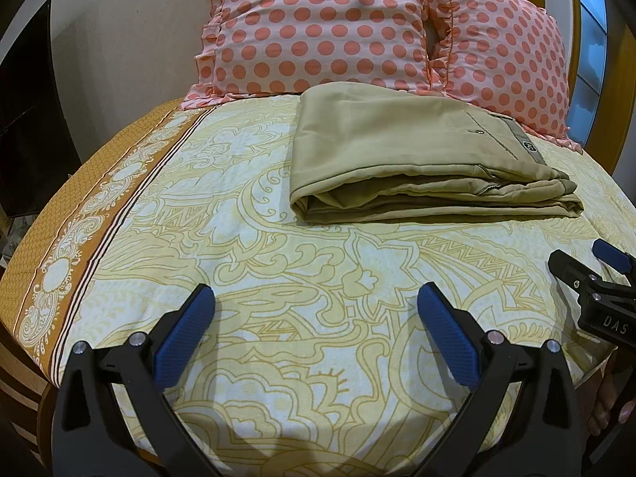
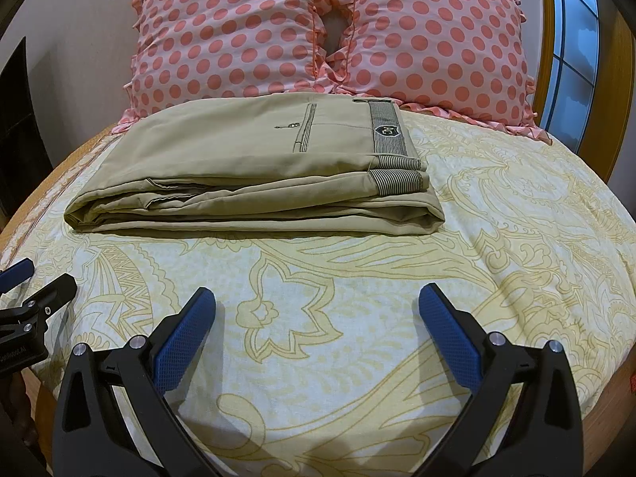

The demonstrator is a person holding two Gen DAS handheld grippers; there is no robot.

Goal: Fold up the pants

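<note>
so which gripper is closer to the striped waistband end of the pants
Right. The right gripper sits open almost in front of the waistband end of the pants. The left gripper sits open further off, toward the folded end.

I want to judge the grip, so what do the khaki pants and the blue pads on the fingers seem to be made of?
The pants look like woven cotton twill with a matte finish: soft creases, crisp folded edges, no sheen. The blue pads look like rubber or soft plastic, going by their fine dotted texture; which of the two I cannot tell.
</note>
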